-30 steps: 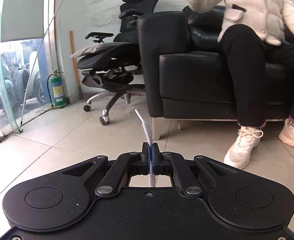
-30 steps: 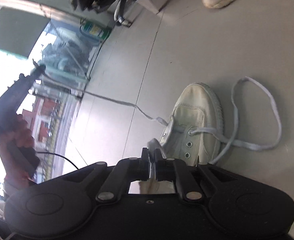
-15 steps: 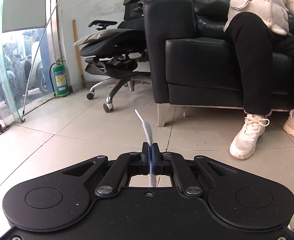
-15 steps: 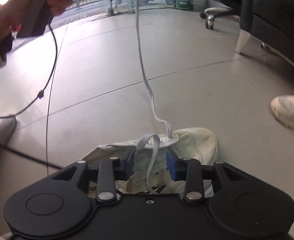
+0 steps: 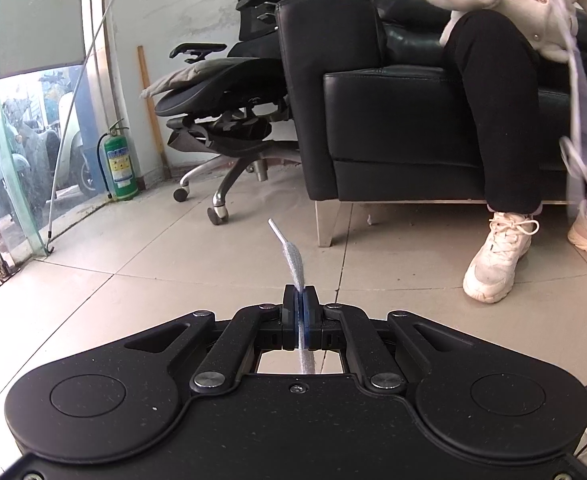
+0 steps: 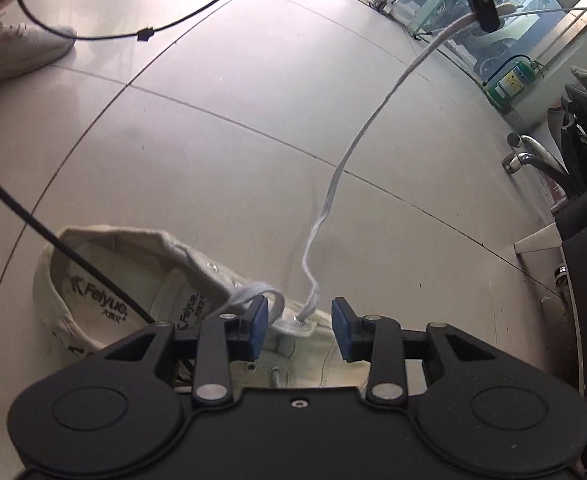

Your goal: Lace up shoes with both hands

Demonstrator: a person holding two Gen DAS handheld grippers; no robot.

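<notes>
With the left gripper (image 5: 300, 300) pinching the lace (image 5: 291, 258) taut, the right gripper (image 6: 299, 330), jaws spread empty, should take the loop (image 6: 259, 294) at the shoe (image 6: 133, 276).

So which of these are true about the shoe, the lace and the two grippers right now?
1. The left gripper is clamped on the lace. True.
2. The right gripper grips the lace. False: it is open, pads apart above the shoe.
3. The lace runs from an eyelet up off the floor. True.
4. The shoe is black leather. False: it is pale canvas.
5. A green fire extinguisher stands by the glass. True.
</notes>
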